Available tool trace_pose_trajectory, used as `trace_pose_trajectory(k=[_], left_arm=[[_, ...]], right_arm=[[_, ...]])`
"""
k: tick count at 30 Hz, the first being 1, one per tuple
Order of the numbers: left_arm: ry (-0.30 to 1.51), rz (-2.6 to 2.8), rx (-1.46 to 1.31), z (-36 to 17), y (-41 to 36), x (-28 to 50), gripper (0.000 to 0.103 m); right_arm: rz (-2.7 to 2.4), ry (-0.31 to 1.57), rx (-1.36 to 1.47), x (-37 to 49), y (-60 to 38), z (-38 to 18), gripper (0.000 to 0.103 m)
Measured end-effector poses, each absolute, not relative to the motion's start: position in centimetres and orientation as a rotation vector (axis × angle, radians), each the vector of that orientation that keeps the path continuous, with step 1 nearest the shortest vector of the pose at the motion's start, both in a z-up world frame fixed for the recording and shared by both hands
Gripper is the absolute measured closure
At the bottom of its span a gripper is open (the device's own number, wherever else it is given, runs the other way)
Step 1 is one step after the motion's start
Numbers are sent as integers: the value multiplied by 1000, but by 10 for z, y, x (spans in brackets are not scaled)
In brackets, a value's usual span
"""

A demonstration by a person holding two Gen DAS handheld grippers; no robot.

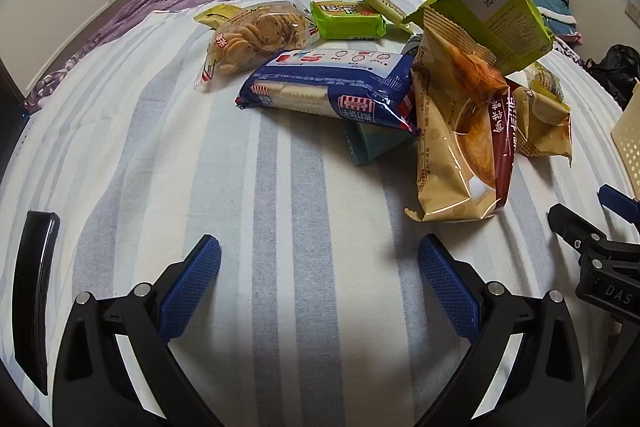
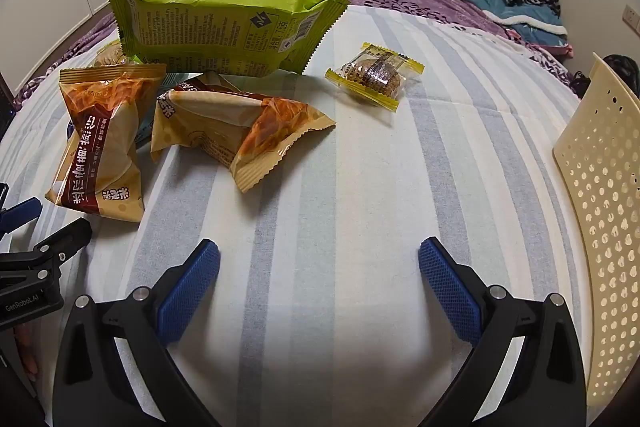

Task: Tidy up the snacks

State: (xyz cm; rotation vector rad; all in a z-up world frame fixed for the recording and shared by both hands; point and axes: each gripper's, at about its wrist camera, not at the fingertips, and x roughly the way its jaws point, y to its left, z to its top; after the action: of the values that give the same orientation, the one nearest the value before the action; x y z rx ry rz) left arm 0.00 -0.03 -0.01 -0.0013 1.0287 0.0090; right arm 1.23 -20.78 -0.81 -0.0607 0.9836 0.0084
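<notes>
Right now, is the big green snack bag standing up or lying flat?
Standing up: the big green snack bag leans upright on the other packets.

left gripper [image 1: 319, 281] jaws wide apart, empty; right gripper [image 2: 319, 283] likewise.

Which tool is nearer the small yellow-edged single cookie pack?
Right. The right tool faces the cookie pack across bare bedsheet. The left tool sits farther left, with the snack pile between it and the pack.
</notes>
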Motion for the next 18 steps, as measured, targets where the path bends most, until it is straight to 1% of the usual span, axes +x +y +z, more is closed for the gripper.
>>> trace_pose_trajectory(k=[18], left_arm=[[1027,7,-5,0,0,0,3]], right_arm=[[8,979,-60,13,-207,-8,5]])
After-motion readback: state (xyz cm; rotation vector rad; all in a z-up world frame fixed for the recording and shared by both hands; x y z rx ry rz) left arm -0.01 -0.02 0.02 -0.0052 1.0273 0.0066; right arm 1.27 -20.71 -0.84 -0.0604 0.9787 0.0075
